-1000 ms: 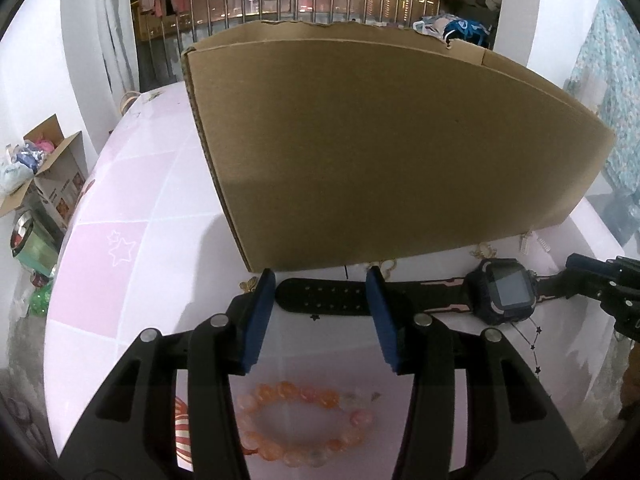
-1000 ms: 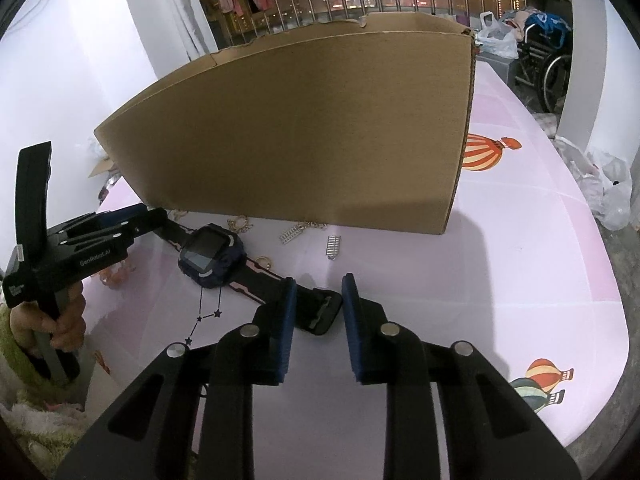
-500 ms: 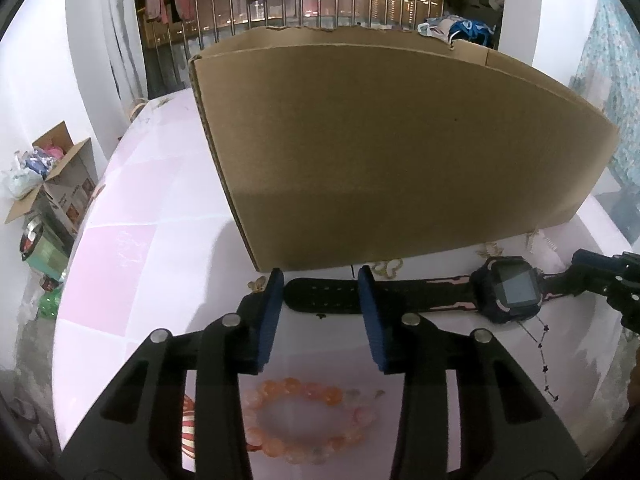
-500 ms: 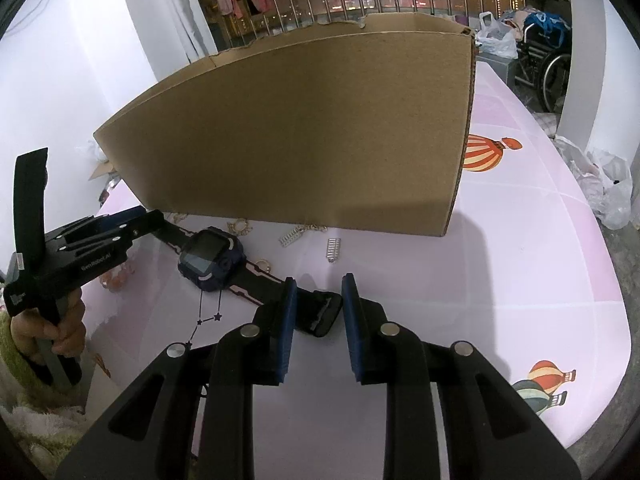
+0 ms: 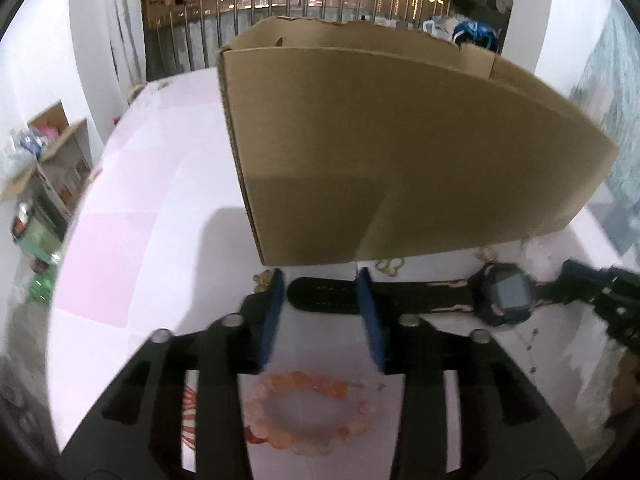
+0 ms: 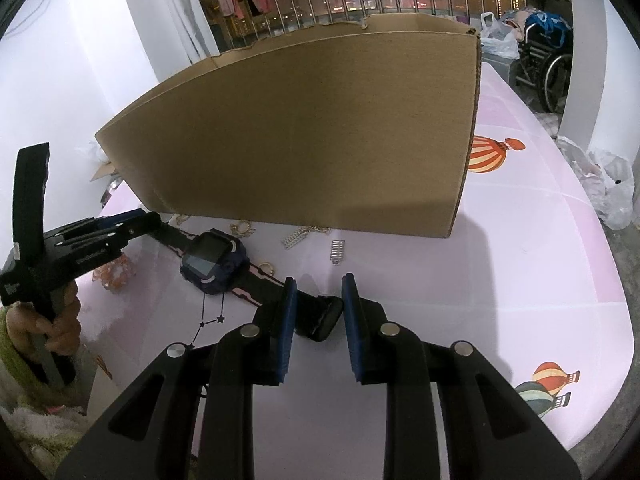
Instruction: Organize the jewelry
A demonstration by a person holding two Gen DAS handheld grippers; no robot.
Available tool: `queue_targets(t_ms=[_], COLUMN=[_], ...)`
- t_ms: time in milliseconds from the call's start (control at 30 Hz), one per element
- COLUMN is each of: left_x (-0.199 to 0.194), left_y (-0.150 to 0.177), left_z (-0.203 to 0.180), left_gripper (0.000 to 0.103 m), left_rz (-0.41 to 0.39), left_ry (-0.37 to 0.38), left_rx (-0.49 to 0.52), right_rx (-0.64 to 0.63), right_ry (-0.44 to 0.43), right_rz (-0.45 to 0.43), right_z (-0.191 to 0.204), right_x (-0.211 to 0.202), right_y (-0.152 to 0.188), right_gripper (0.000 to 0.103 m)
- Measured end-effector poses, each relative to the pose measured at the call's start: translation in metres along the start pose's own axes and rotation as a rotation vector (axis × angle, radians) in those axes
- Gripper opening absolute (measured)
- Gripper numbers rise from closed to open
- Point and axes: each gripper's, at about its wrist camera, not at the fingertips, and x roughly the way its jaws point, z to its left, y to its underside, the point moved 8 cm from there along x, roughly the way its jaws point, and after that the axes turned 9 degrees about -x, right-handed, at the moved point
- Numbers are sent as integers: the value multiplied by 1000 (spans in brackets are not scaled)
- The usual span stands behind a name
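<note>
A dark blue smartwatch lies flat on the pink table in front of a big cardboard box. My left gripper straddles the free end of its black strap; its jaws are opening and the pads are clear of the strap. Under that gripper lies an orange beaded bracelet. My right gripper stands narrow, and the buckle end of the strap fills the gap between its pads. From the right wrist the left gripper shows at the far left.
Small gold trinkets, two silver clips and a thin star chain lie along the box's foot. The table carries balloon prints. A person's hand holds the left gripper's handle.
The left jaws narrowed around the strap and then spread again, and that view shifted slightly. The watch and the right gripper stayed where they were.
</note>
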Motion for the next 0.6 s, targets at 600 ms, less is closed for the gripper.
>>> queue_targets(t_ms=[600], left_x=[5], left_y=[13], left_z=[-14], left_gripper=[60], left_rz=[-1], left_ry=[-8], left_rx=[70], right_rx=[-1], right_ry=[1], right_rz=[-2], right_z=[1], right_x=[0], right_y=[1], right_gripper=[23])
